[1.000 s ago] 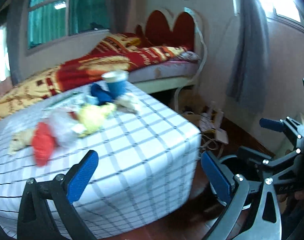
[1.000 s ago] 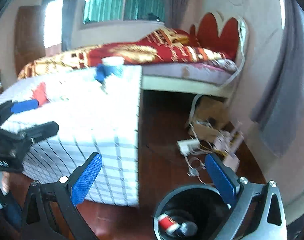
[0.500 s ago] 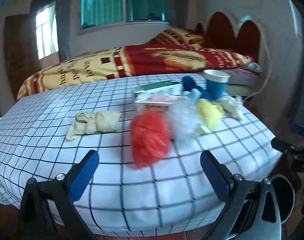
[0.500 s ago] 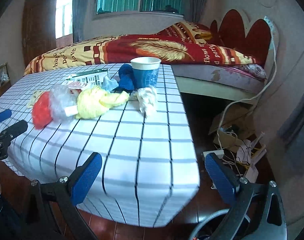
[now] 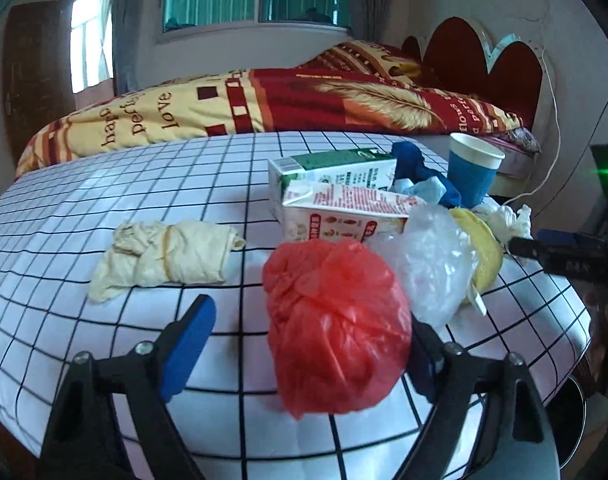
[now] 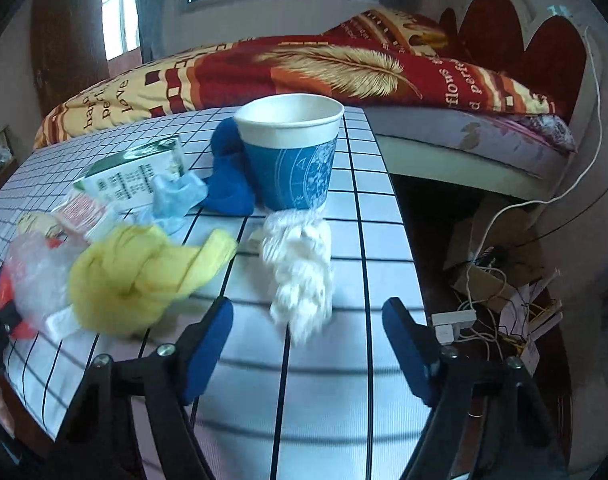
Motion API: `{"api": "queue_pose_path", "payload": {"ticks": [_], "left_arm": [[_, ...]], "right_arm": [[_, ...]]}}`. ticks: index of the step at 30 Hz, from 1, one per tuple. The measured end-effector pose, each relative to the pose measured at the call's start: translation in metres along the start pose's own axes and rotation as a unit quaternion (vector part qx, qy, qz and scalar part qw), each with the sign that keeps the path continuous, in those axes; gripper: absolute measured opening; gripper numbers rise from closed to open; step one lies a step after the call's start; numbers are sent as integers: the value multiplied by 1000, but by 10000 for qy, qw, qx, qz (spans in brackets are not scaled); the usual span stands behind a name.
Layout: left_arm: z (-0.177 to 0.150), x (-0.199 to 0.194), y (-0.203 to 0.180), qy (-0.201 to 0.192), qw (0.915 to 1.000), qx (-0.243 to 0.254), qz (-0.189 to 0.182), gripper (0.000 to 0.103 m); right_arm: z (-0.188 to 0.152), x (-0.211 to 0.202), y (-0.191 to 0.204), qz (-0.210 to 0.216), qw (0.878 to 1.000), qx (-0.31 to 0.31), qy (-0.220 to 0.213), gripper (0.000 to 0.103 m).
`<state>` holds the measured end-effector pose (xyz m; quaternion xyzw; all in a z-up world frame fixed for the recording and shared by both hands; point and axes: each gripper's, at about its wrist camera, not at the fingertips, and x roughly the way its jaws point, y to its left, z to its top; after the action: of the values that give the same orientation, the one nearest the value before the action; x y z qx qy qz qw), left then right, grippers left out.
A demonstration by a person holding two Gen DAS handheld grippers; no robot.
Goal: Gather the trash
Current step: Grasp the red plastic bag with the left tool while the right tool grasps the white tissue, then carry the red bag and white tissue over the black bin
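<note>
Left gripper: jaws partly open and closing. The red plastic bag sits between the two blue pads. The left pad stands clear of the bag, with bare cloth showing between them. The right pad is mostly hidden behind the bag, so contact on that side cannot be confirmed. No grip is established.

Right gripper: jaws roughly half open and closing. The near end of the white crumpled tissue reaches down into the gap between the pads. Both pads stand apart from it, and nothing is held.

Location of trash: all items lie on the table with the white checked cloth, clustered toward its right side. In the left wrist view, a cream crumpled cloth lies alone to the left. Far of the red bag are a red-and-white carton and, behind it, a green-and-white carton. A clear plastic bag touches the red bag on its right, with a yellow wad just beyond. A blue paper cup stands upright at the far right, a dark blue cloth against its left side, and the white tissue directly near of it.

A bed with a red and yellow blanket runs beyond the table.
</note>
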<state>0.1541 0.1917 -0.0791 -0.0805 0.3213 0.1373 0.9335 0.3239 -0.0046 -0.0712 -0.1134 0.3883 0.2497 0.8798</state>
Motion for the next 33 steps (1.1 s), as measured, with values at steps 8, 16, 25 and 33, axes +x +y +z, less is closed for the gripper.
{"api": "queue_pose_path", "payload": {"ticks": [8, 16, 25, 33], "left_arm": [[-1, 10, 5, 264, 9990, 35, -370, 42], [-1, -20, 18, -164, 9994, -62, -303, 39], [-11, -69, 11, -510, 9974, -89, -509, 38], [-19, -95, -32, -699, 9934, 233, -879, 38]], "right_arm": [[-4, 2, -1, 389, 9991, 143, 36, 24], [-31, -44, -3, 268, 9990, 197, -297, 23], [-66, -110, -9, 190, 9973, 258, -662, 23], [-99, -166, -30, 49, 9930, 551, -1047, 23]]}}
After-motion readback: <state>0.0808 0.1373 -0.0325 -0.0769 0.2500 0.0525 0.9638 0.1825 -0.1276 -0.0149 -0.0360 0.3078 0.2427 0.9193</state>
